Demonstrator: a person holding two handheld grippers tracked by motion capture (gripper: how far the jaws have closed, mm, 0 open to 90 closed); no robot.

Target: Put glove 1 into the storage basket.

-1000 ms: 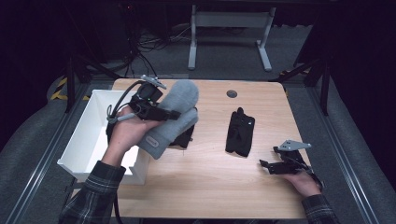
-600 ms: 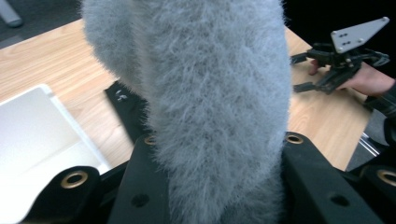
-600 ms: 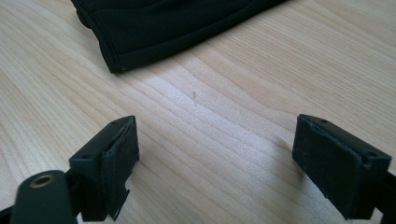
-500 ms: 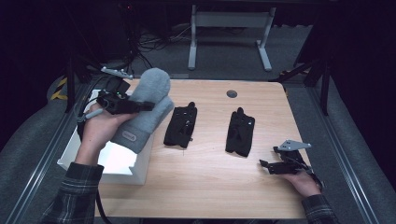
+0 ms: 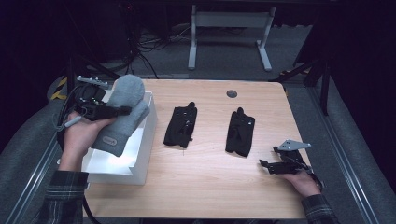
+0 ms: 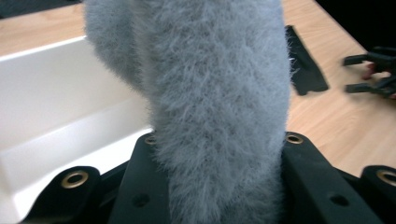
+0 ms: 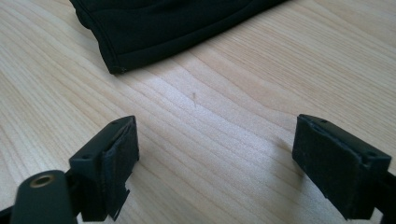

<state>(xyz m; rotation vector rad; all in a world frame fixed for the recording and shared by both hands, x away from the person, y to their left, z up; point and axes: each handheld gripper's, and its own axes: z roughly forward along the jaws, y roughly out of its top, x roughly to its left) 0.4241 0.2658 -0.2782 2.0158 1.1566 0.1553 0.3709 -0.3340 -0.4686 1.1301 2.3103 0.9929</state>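
Grey fuzzy mitten [image 5: 122, 114] is clamped in the left claw [image 5: 116, 111], held over the white bin [image 5: 144, 140] at the table's left edge; in the left gripper view the mitten [image 6: 215, 107] fills the gap between both jaws, bin interior [image 6: 60, 107] below and beside it. Step in hand, as I read it: dropping the mitten into the bin. Next move calls for lowering a bit, letting go so it lands inside the walls, not draped on the rim. Mid table [image 5: 210, 186]: two black gloves, left one [image 5: 181, 126], right one [image 5: 240, 132], flat, apart. Near the right edge the right claw [image 5: 267, 165] rests on the wood, jaws wide, nothing between; glove cuff [image 7: 187, 28] just ahead, likely next pick.
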